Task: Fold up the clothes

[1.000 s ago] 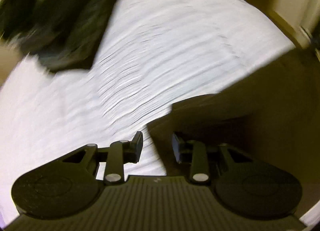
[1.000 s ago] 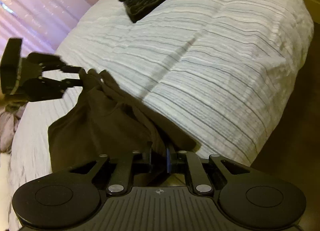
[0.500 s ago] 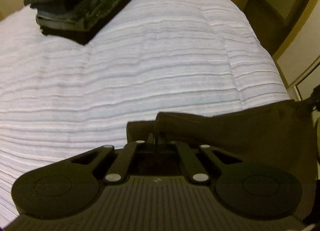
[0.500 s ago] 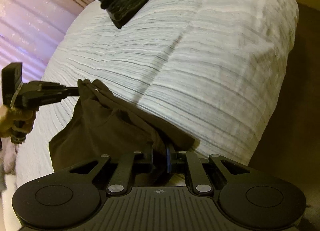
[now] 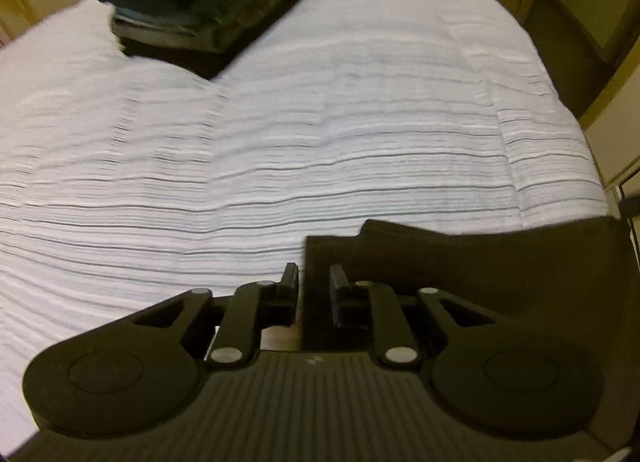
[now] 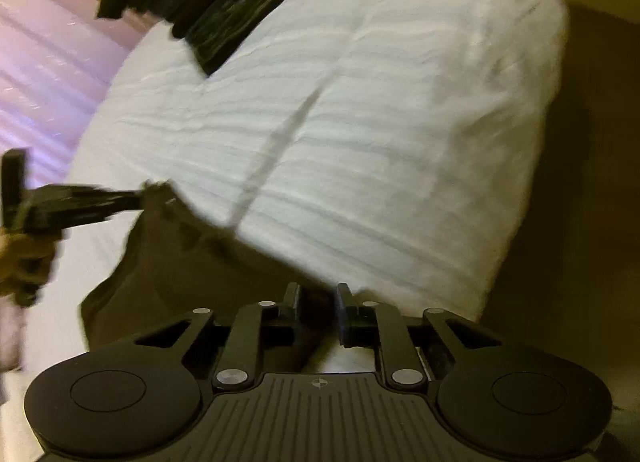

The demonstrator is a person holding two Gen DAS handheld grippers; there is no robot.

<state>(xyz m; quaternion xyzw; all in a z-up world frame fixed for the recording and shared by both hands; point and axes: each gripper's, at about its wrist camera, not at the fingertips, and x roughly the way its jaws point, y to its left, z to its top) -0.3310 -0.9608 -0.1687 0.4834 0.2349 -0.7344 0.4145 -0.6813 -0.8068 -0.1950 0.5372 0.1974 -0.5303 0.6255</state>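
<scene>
White ribbed bedding [image 5: 320,150] fills both my views, a bed with tan walls beyond. My left gripper [image 5: 314,282] has its jaws opening, with the corner of the brown cloth [image 5: 480,262] between them; whether the pads press it I cannot tell. My right gripper [image 6: 316,302] is opening too, over the cloth's other end [image 6: 172,262], a gap showing at the pads. That cloth lies flat and smooth along the near edge of the bed. Farther off, a stack [image 5: 216,10] of dark folded clothes sits, its top cut off. My right view is blurred.
</scene>
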